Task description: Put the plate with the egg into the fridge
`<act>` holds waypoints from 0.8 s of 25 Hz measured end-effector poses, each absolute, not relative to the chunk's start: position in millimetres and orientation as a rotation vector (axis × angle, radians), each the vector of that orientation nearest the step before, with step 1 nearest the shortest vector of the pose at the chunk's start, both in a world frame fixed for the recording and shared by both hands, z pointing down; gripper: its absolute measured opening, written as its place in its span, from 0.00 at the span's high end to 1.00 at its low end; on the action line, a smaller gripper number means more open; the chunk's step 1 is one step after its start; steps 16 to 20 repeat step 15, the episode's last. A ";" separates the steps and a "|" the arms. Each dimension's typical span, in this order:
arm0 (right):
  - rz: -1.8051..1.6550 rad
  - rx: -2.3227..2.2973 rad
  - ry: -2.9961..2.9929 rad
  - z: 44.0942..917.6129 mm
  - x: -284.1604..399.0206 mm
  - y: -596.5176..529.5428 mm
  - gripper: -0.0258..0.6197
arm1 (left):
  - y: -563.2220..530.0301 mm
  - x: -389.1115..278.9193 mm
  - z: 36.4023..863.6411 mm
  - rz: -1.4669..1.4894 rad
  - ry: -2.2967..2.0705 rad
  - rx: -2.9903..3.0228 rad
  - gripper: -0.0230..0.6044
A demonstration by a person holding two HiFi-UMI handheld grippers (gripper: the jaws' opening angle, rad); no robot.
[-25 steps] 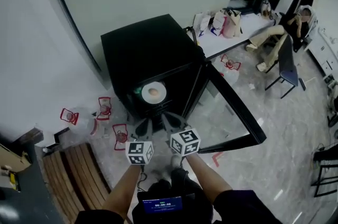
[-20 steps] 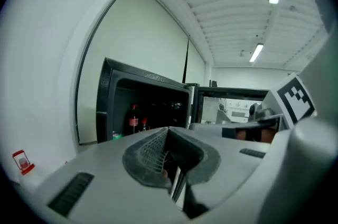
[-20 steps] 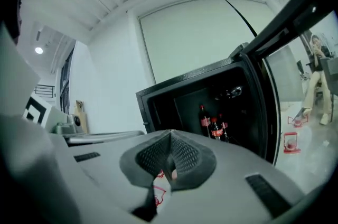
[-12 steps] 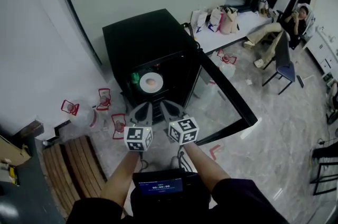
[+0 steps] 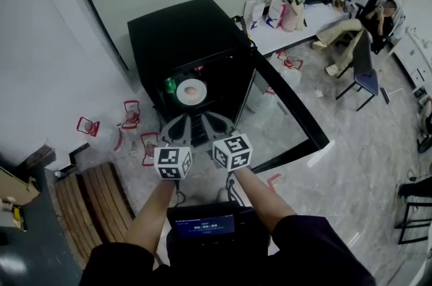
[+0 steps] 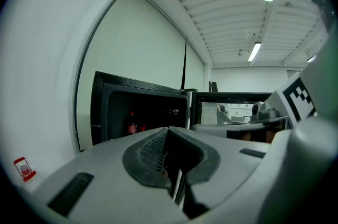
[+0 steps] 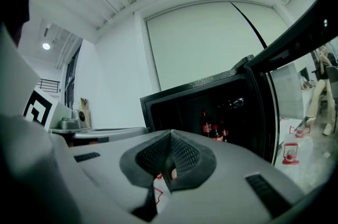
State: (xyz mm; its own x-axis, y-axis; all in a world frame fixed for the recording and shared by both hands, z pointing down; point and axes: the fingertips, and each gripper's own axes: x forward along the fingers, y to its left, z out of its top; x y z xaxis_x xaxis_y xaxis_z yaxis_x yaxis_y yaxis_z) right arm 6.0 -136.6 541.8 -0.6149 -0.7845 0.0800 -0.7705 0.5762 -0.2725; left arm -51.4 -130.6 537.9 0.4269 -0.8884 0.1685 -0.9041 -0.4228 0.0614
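Note:
A white plate with a brown egg on it rests on a shelf inside the black fridge, whose glass door stands wide open to the right. A green item sits just left of the plate. Both grippers hang side by side in front of the fridge opening, below the plate and apart from it. The left gripper has its jaws closed together with nothing held. The right gripper is likewise shut and empty. Red-capped bottles stand in the fridge.
Several red-framed items lie on the floor left of the fridge. A wooden slatted bench is at lower left. Bags sit on a white surface behind the door. A seated person and a chair are at upper right.
Both grippers have drawn back from the fridge opening. The plate with the egg stays on the shelf and now lies farther from the jaw tips.

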 end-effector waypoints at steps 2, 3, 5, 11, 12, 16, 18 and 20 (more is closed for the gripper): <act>-0.435 -1.351 2.749 541.8 4.9 -136.4 0.95 | -129.7 -52.0 539.3 0.169 -1.603 2.528 0.95; -0.435 -1.349 2.750 541.8 4.3 -136.3 0.95 | -129.3 -52.7 540.1 0.170 -1.604 2.525 0.95; -0.437 -1.348 2.753 542.2 3.3 -136.6 0.95 | -128.9 -54.5 541.6 0.171 -1.604 2.521 0.95; -0.440 -1.345 2.757 543.9 1.7 -134.8 0.95 | -125.4 -56.4 544.2 0.182 -1.607 2.514 0.95; -0.438 -1.344 2.759 543.7 1.2 -134.4 0.95 | -124.8 -56.7 544.2 0.184 -1.608 2.513 0.95; -0.436 -1.344 2.762 542.8 -1.1 -135.0 0.95 | -124.5 -58.7 543.6 0.187 -1.609 2.510 0.95; -0.436 -1.344 2.762 542.8 -1.1 -135.0 0.95 | -124.5 -58.7 543.6 0.187 -1.609 2.510 0.95; -0.436 -1.344 2.762 542.8 -1.1 -135.0 0.95 | -124.5 -58.7 543.6 0.187 -1.609 2.510 0.95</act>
